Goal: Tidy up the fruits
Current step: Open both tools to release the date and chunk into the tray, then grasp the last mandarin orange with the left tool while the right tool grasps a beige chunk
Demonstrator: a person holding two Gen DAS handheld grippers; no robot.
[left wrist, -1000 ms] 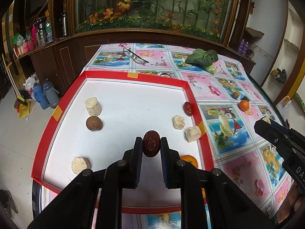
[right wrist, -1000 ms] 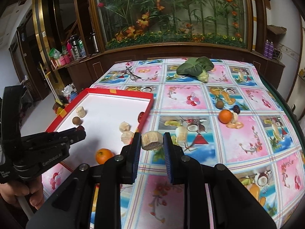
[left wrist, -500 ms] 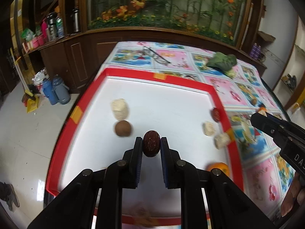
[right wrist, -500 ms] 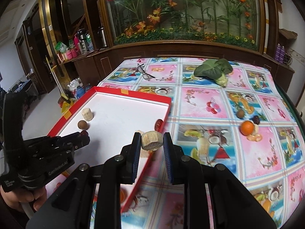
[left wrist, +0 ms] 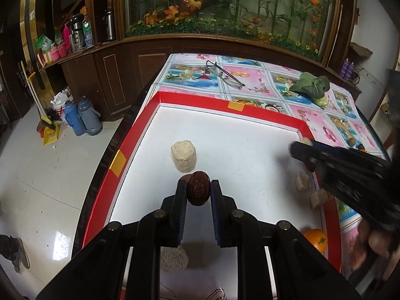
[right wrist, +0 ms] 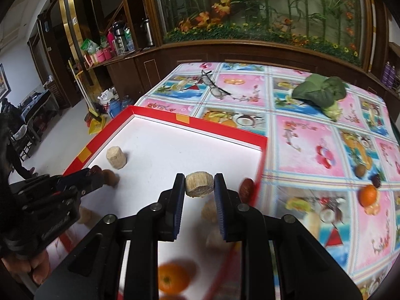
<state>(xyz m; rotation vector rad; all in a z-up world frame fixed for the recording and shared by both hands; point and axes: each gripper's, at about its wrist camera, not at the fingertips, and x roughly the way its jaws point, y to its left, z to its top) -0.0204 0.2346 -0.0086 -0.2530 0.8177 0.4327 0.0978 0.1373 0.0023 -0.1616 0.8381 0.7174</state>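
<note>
Swung over the red tray (right wrist: 200, 130) since earlier: left tool (left wrist: 198, 187) clamping jujube (left wrist: 198, 187), right tool (right wrist: 199, 184) clamping beige chunk (right wrist: 199, 184); lower gently onto bare white floor before releasing.

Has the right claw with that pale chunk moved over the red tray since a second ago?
Yes. The right claw and its pale chunk were over the tablecloth beside the red tray; now they are over its white floor.

Red date (left wrist: 198, 191): dark, glossy, wrinkled oval, upright, clamped above the red-rimmed tray (left wrist: 262, 111).
Pale chunk (right wrist: 199, 184): tan cylinder on its side, clamped over the tray's white floor.
Orange (right wrist: 173, 278): round, blurred, at the tray's near edge.
</note>
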